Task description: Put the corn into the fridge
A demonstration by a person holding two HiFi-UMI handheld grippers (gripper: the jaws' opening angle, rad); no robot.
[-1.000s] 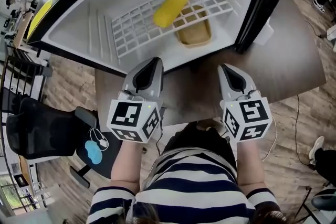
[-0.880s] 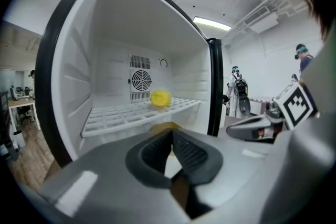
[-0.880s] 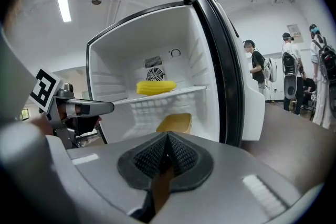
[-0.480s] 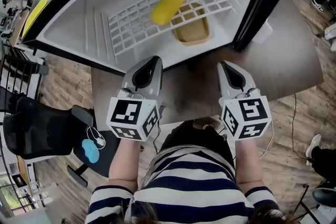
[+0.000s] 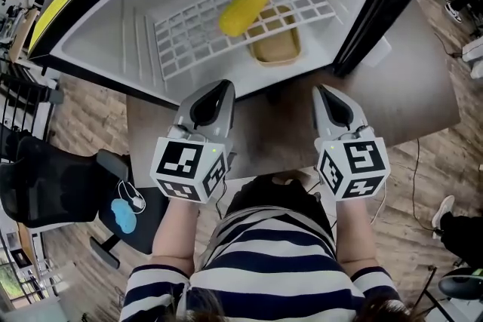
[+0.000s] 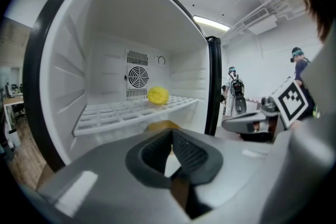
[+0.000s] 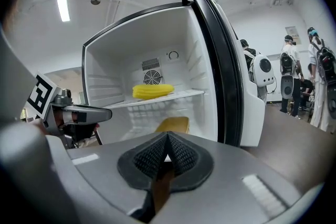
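Observation:
The yellow corn lies on the white wire shelf inside the open fridge; it also shows as the corn and the corn in the gripper views. Both grippers hang side by side in front of the fridge, apart from the corn. My left gripper is shut with nothing in it, and my right gripper is shut and empty too.
A yellow tray sits on the fridge floor below the shelf. The fridge door stands open at the right. A brown table carries the fridge. A black chair is at the left, and people stand at the far right.
The view has shifted slightly; both grippers and the corn keep their places.

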